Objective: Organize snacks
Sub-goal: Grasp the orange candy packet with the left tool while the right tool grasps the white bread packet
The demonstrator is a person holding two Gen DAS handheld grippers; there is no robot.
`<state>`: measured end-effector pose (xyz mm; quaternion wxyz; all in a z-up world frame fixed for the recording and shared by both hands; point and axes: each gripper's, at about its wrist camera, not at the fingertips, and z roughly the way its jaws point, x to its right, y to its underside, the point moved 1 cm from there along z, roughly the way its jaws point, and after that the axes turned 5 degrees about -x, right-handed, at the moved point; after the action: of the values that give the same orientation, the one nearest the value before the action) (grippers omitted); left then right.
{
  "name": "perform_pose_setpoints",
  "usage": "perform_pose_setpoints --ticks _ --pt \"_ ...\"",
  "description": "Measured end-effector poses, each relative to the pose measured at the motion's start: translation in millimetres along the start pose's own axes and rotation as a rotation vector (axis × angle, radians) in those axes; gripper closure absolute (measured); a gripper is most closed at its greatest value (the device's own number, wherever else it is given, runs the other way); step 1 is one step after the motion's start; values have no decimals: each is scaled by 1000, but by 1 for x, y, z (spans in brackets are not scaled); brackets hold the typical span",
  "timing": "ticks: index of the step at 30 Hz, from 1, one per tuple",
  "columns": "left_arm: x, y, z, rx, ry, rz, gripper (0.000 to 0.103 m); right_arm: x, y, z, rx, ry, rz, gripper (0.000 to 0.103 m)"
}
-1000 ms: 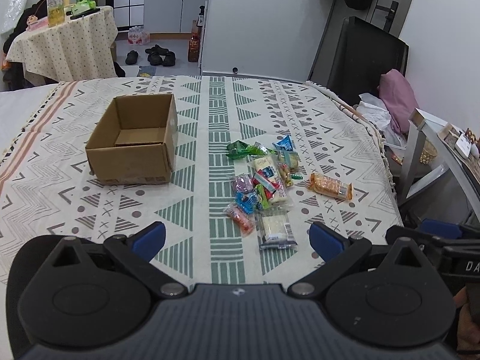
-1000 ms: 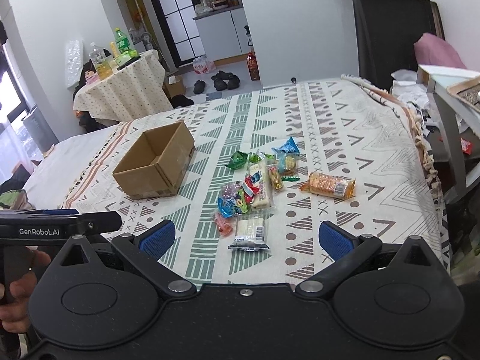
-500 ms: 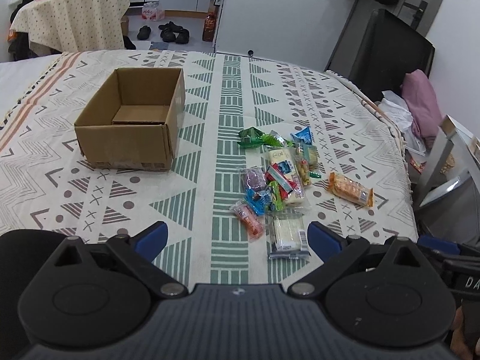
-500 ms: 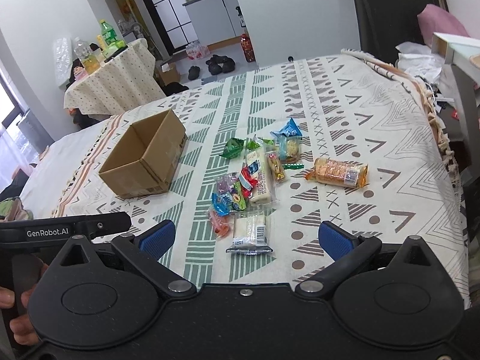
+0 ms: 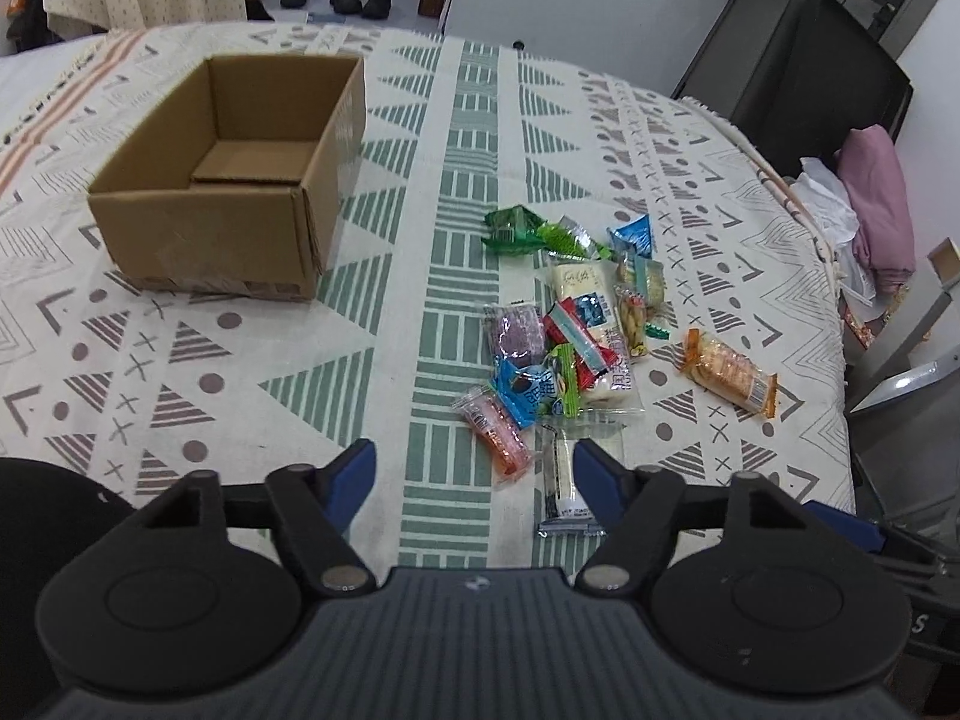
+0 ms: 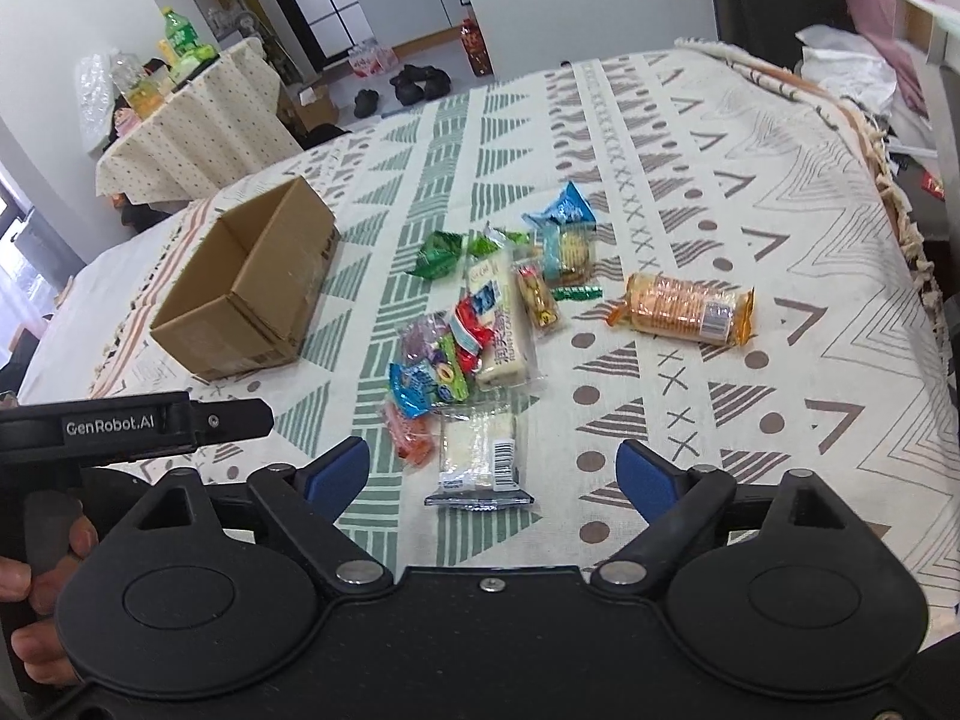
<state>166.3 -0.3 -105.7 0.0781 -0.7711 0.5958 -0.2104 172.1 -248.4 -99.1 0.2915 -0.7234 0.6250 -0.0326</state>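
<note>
Two handheld grippers hover over a patterned bedspread (image 5: 180,372) where a loose heap of snacks (image 5: 564,336) waits to be sorted. The left gripper (image 5: 474,468) is spread, with an orange-pink candy (image 5: 495,429) lying just ahead between its blue fingertips and a clear-wrapped white bar (image 5: 564,483) beside its right finger. The right gripper (image 6: 492,468) is spread wider, framing that same bar (image 6: 478,456) from the other side. Neither holds anything.

The job looks to be at its opening step: the approach to a first pick, nothing yet packed. The cardboard box (image 5: 231,174), open-topped, stands on the bed well to the left of the heap; its visible floor shows only a loose cardboard flap and no snacks, though the near wall hides the front strip of its bottom. In the right view the box (image 6: 252,285) sits left of the pile as well.

An orange cracker pack (image 6: 684,309) lies apart to the right of the heap; green wrappers (image 5: 519,231) and a blue pouch (image 5: 635,234) mark its far edge.

The next move probably calls for lowering one gripper onto a near item, likely the candy or the bar, closing on the thin wrapper without snagging the cloth, then carrying it left to the box. Overlapping packets may drag along.
</note>
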Motion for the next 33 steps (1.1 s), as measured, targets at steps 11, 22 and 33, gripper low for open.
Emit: perform_pose_setpoints --ticks 11,22,33 --pt "-9 -16 48 -69 -6 -55 53 12 -3 43 -65 22 61 24" --pt "-10 -23 92 -160 29 -107 59 0 -4 91 -145 25 39 27" --pt "0 -18 126 -247 59 -144 59 -5 -2 122 -189 36 -1 32"
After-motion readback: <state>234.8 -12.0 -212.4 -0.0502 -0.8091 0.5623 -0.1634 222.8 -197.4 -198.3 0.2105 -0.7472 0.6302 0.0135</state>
